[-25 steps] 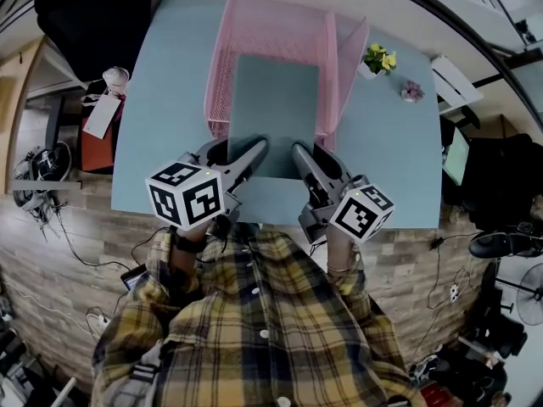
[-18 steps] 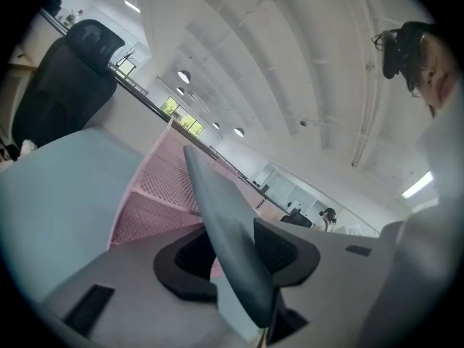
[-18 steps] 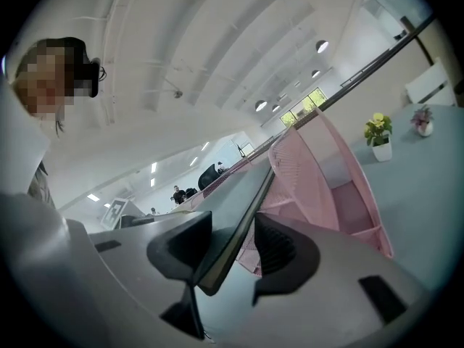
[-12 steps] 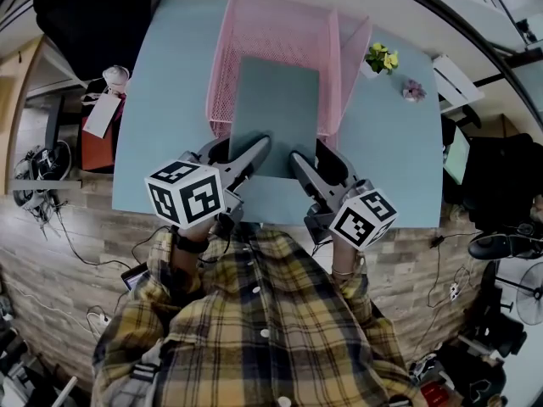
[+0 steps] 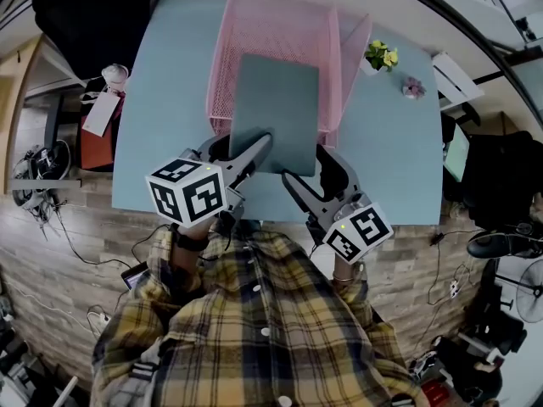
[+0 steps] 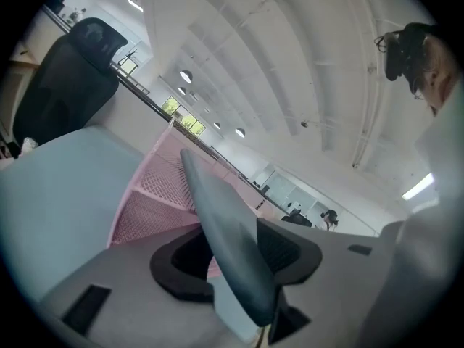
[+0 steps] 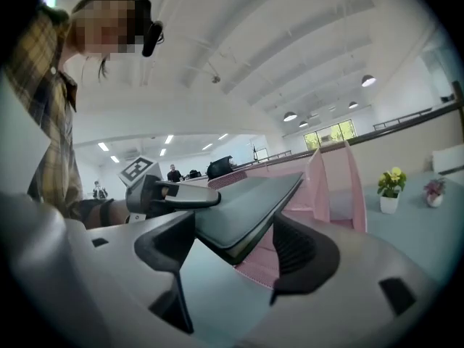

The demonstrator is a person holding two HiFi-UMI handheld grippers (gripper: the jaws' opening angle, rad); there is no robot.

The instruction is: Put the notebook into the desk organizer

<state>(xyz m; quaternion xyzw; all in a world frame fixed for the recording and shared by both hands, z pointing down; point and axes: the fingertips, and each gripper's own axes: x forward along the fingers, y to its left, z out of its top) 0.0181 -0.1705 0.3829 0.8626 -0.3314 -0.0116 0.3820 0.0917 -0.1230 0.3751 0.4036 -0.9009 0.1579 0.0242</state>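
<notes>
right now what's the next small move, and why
Probably push the notebook deeper into the pink organizer with the left gripper, which pinches its near edge, jaws having just opened slightly. The right gripper has just been opening, the corner loose between its jaws.

We read no words or numbers. The cube on the left gripper and the cube on the right gripper show only square markers. The white tag is too small to read.
</notes>
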